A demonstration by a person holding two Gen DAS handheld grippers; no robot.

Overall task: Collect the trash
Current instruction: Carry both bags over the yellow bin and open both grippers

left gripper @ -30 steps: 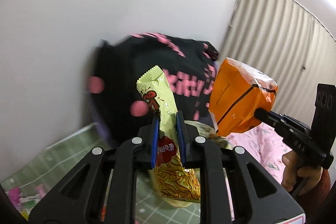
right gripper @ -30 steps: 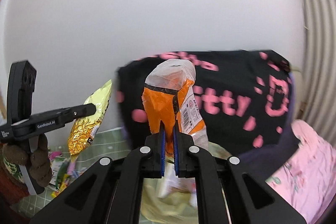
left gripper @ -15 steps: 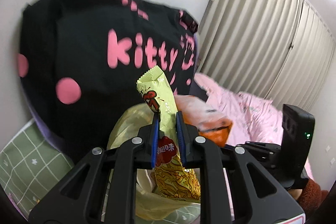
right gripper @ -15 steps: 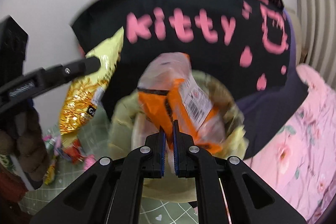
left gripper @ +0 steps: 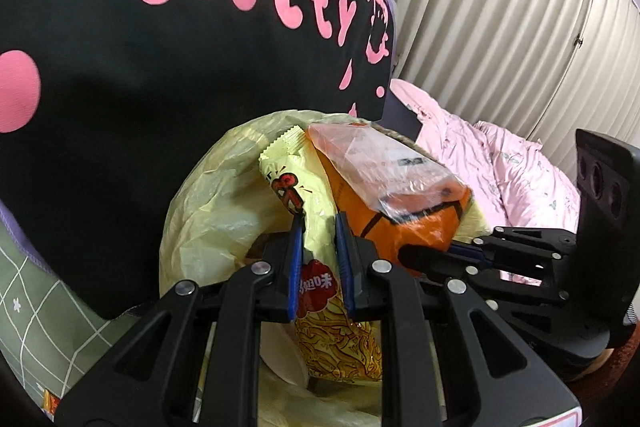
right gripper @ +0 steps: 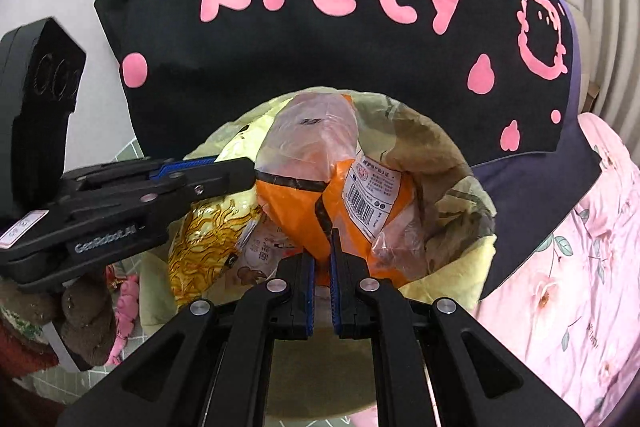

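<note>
My left gripper (left gripper: 318, 223) is shut on a yellow noodle snack packet (left gripper: 304, 195), which hangs over the open mouth of a bin lined with a pale yellow bag (left gripper: 208, 211). My right gripper (right gripper: 323, 239) is shut on an orange and clear plastic wrapper (right gripper: 308, 195), which is also down in the bin's mouth (right gripper: 452, 187). The two wrappers touch side by side. From the right wrist view the left gripper (right gripper: 240, 173) reaches in from the left with the noodle packet (right gripper: 208, 239) below it. The left wrist view shows the right gripper (left gripper: 408, 253) at the right, pinching the orange wrapper (left gripper: 392, 211).
A black cushion with pink "kitty" lettering (right gripper: 328, 27) leans against the wall right behind the bin. Pink floral bedding (right gripper: 568, 267) lies to the right, with beige curtains (left gripper: 500, 27) beyond. A green checked mat (left gripper: 44, 311) with small pink litter (right gripper: 128, 291) lies at the left.
Both grippers have come down and forward from in front of the wall to the bin's mouth, each still holding its wrapper. The cushion and bin now fill both views.
</note>
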